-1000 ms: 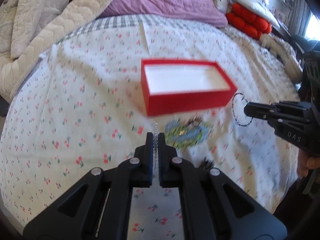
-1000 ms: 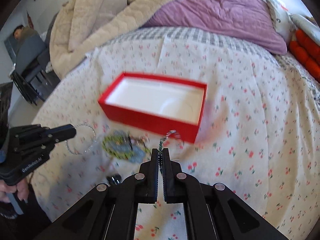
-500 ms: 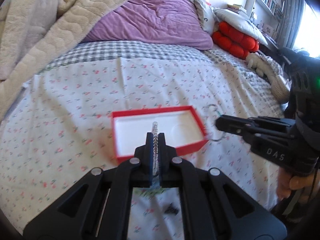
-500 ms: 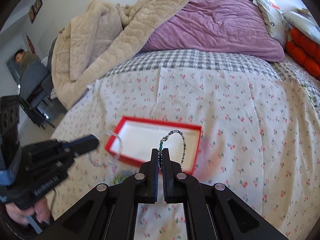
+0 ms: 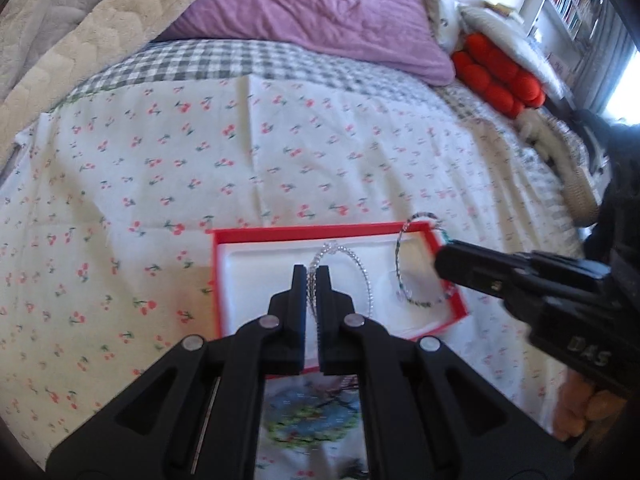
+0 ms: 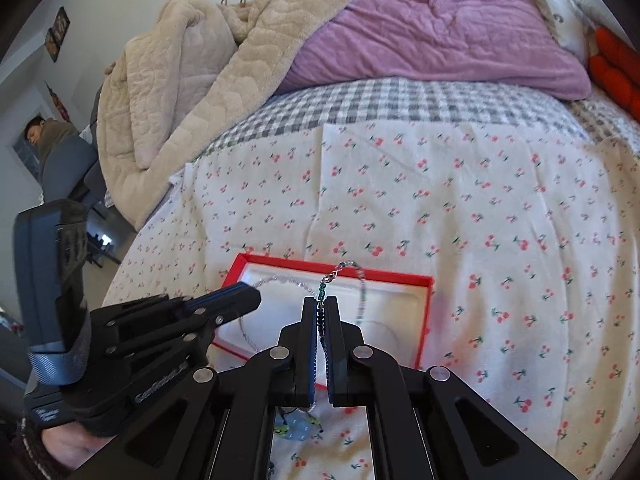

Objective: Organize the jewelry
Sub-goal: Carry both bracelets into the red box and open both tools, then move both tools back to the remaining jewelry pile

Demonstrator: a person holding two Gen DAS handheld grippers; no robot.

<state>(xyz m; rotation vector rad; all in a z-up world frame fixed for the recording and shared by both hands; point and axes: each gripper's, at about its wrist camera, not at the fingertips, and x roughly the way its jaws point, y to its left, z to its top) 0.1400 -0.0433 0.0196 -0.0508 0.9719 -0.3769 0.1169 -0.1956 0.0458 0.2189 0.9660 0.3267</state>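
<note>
A red box (image 5: 280,235) with a white lining lies open on the cherry-print sheet. My left gripper (image 5: 312,270) hangs above its middle, shut on a silver chain bracelet (image 5: 362,270) whose loop dangles over the lining. From the right my right gripper (image 5: 440,258) reaches over the box's right end, shut on a dark beaded bracelet (image 5: 397,260). In the right wrist view the right gripper (image 6: 320,302) pinches the beaded bracelet (image 6: 362,284) above the red box (image 6: 430,312). The left gripper (image 6: 256,298) holds the silver bracelet (image 6: 280,279) beside it.
A green and blue jewelry piece (image 5: 312,416) lies on the sheet in front of the box. Beyond lie a purple duvet (image 5: 320,12), a beige blanket (image 6: 192,68) and red cushions (image 5: 496,80). A person (image 6: 44,136) sits at the far left of the room.
Both grippers carried their bracelets forward from above the loose jewelry to over the red box. The box now sits right under both sets of fingertips, and the two grippers have drawn closer together.
</note>
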